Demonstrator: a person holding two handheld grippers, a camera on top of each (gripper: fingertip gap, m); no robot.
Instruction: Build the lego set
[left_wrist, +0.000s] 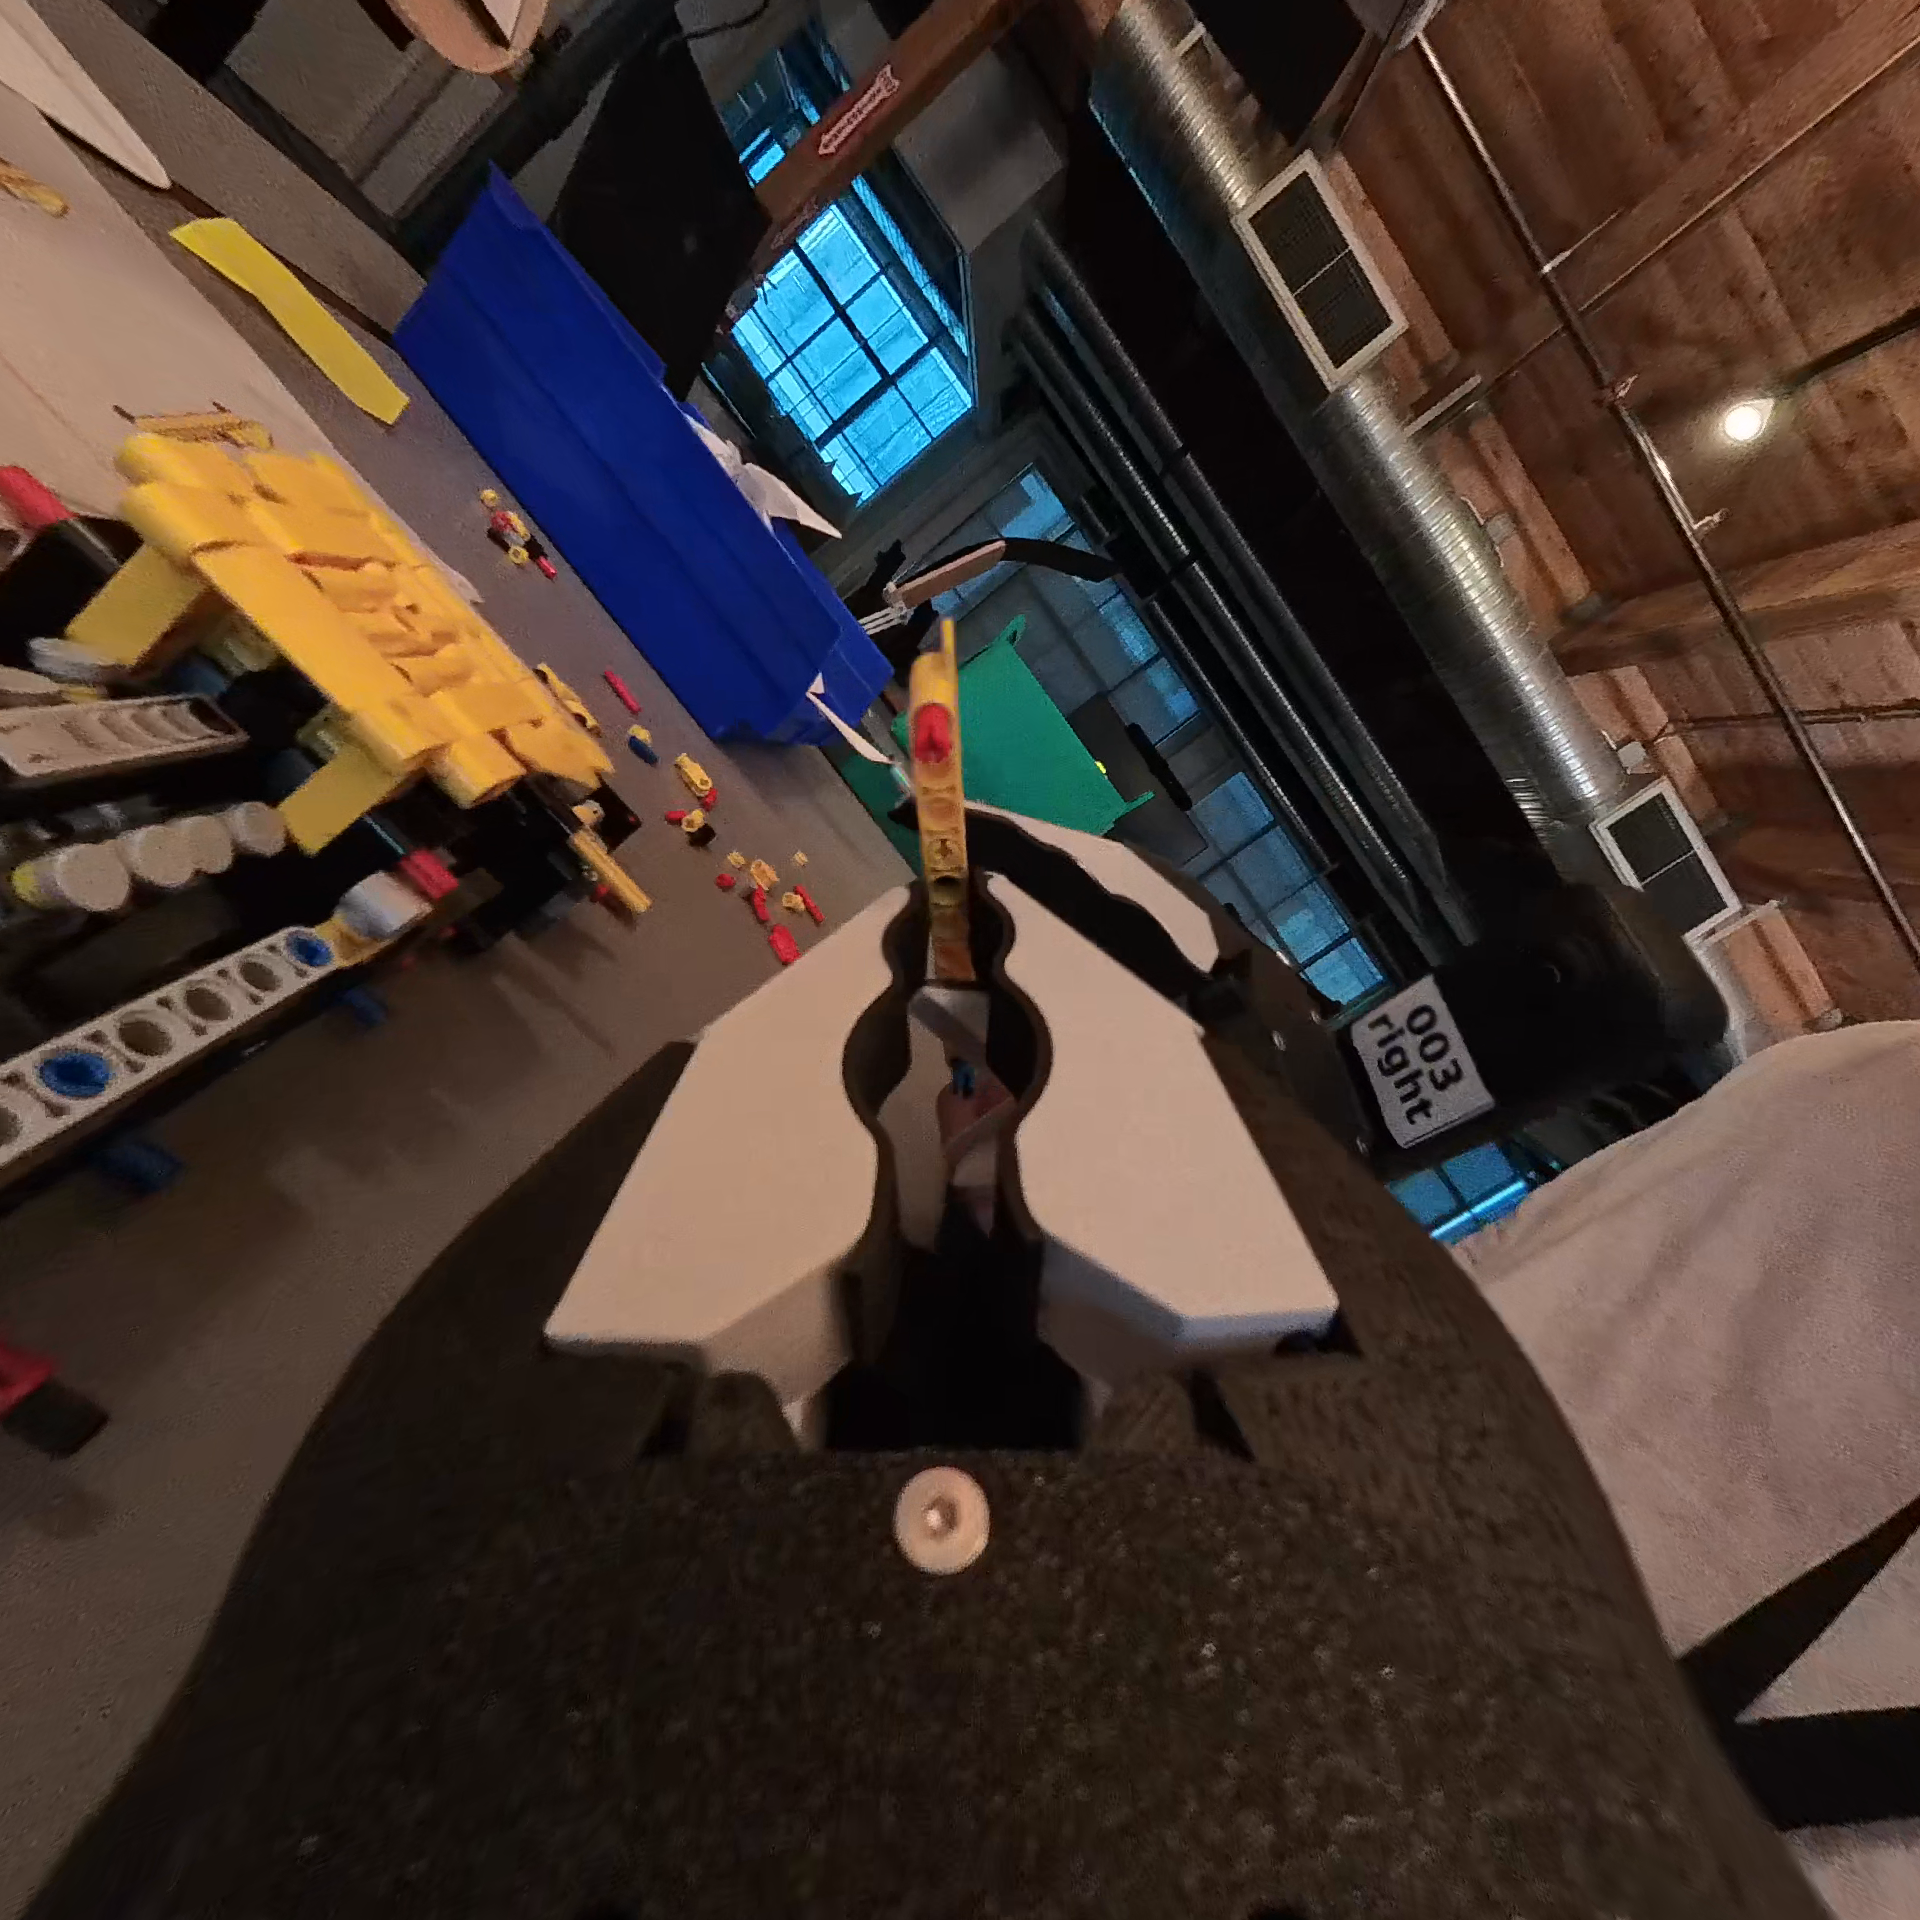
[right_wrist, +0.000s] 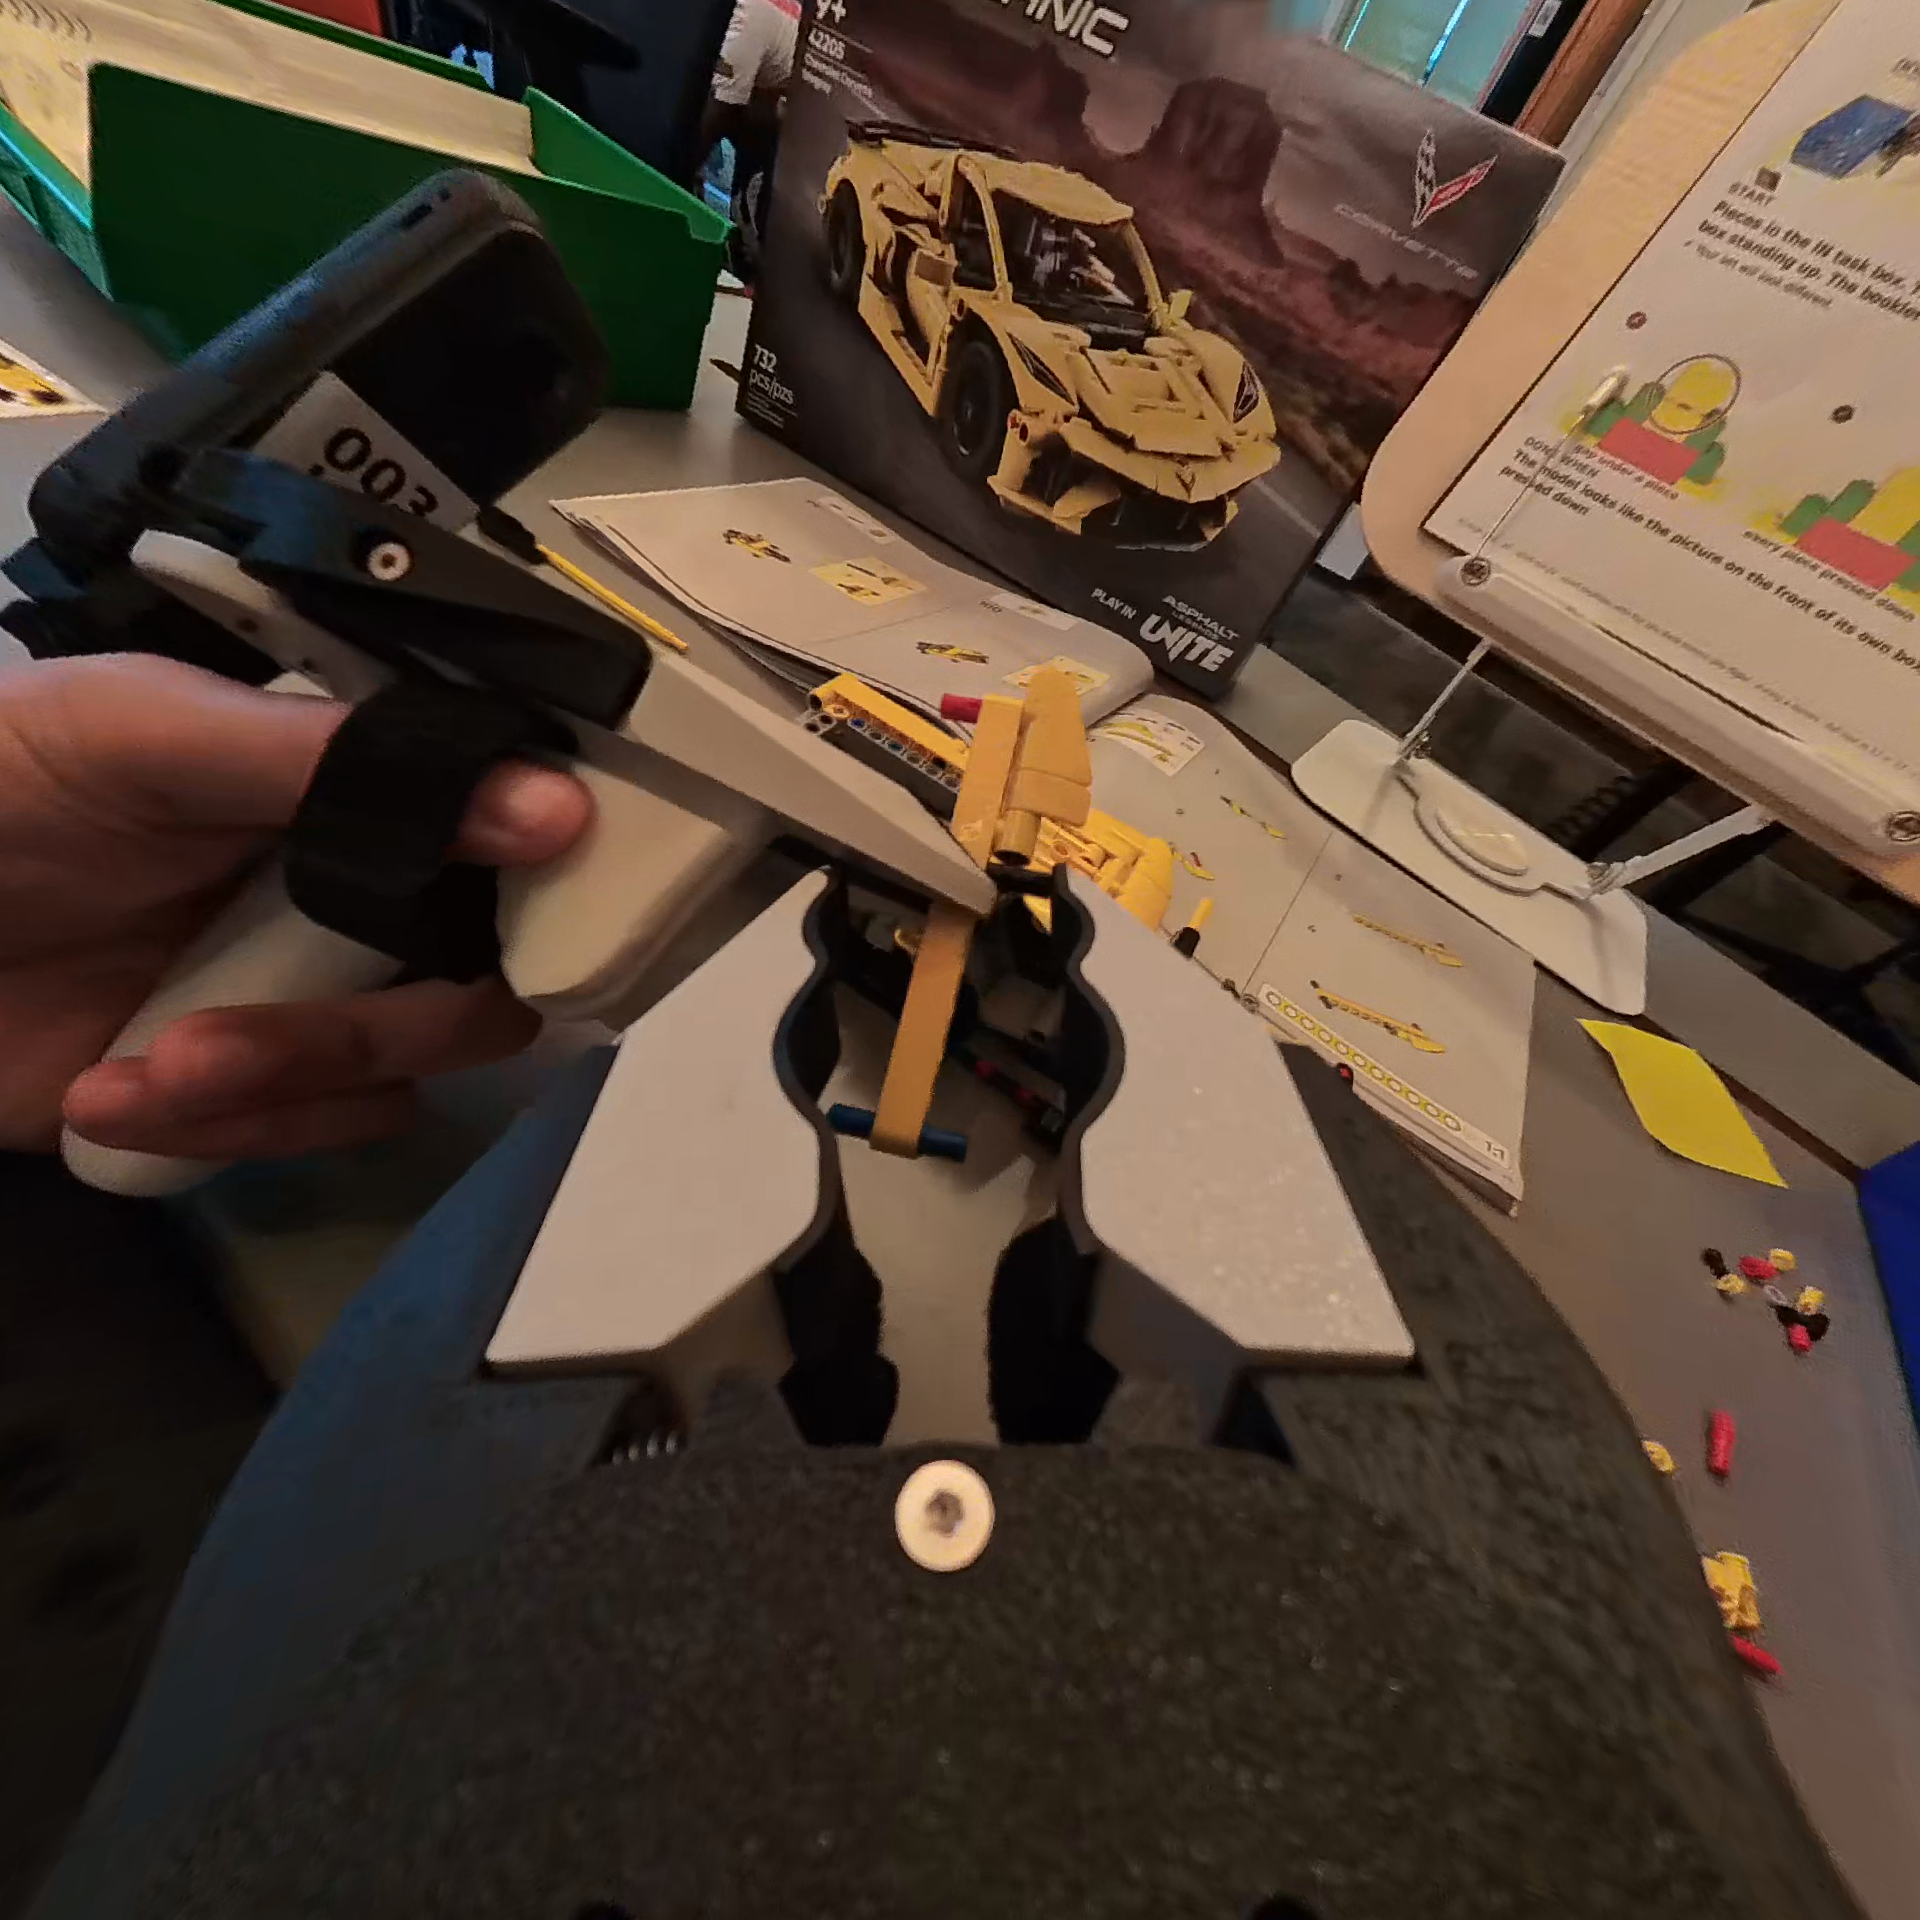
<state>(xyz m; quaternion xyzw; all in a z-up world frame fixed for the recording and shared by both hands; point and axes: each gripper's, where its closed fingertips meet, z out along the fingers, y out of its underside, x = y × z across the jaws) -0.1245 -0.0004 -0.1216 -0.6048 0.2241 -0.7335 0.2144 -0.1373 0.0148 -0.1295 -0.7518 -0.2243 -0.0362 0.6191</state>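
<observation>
While both grippers meet over the work, the items run thus, largest first: set box (right_wrist: 1091, 343) showing a yellow car, standing upright well beyond the right jaws; green bin (right_wrist: 416, 239) beyond and to their left; open instruction booklet (right_wrist: 831, 592) lying flat just ahead of them; partly built yellow car model (left_wrist: 343, 623) on the table, off to the left of the left jaws. Left gripper (left_wrist: 948, 904): jaws nearly shut, pinching the lower end of a yellow liftarm beam (left_wrist: 940, 769) that stands up past the fingertips and carries a red pin (left_wrist: 932, 732). Right gripper (right_wrist: 940, 914): jaws parted a little, the beam's long strip running down between them with a blue pin (right_wrist: 899, 1132) through its lower end; whether the fingers actually bear on it cannot be told. Loose red and yellow pins (right_wrist: 1766, 1288) lie scattered to the right of the right jaws. Risk, as judged: the beam is held edge-on by a narrow bite, so any sideways push while pressing a pin could twist it out of the left jaws or drop the small piece among the scattered parts.
</observation>
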